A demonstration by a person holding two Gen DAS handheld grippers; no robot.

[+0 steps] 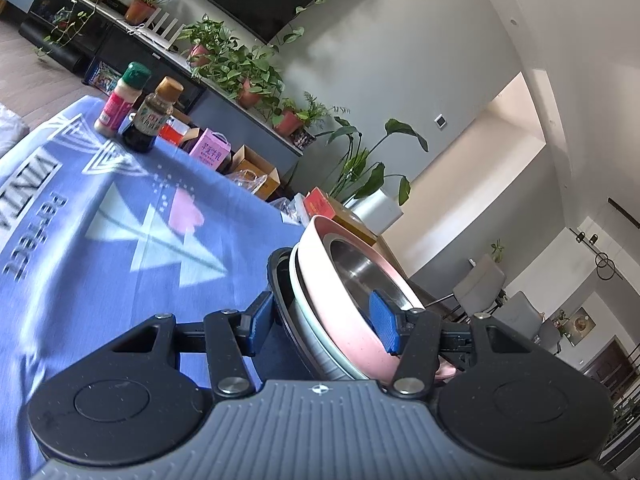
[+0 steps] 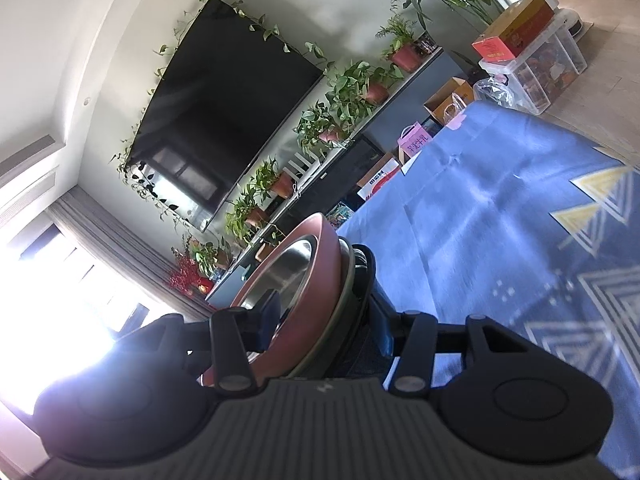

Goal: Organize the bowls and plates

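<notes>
A nested stack is gripped from both sides: a pink bowl (image 1: 320, 248) with a steel lining (image 1: 360, 268), a pale plate (image 1: 304, 300) under it and a black dish (image 1: 280, 268) at the bottom. My left gripper (image 1: 320, 326) is shut on the stack's rim, one blue pad inside the bowl and the other against the black dish. In the right wrist view the same pink bowl (image 2: 316, 248), plate (image 2: 350, 280) and black dish (image 2: 366, 268) sit between the pads of my right gripper (image 2: 325, 324), which is shut on the opposite rim. The stack hangs over the blue tablecloth (image 1: 120, 220).
Two seasoning bottles, a pink one (image 1: 120, 100) and a dark one (image 1: 154, 116), stand at the far edge of the cloth. Beyond the table (image 2: 500, 220) are cardboard boxes (image 1: 256, 172), a low cabinet with potted plants (image 2: 352, 92) and a large dark screen (image 2: 224, 100).
</notes>
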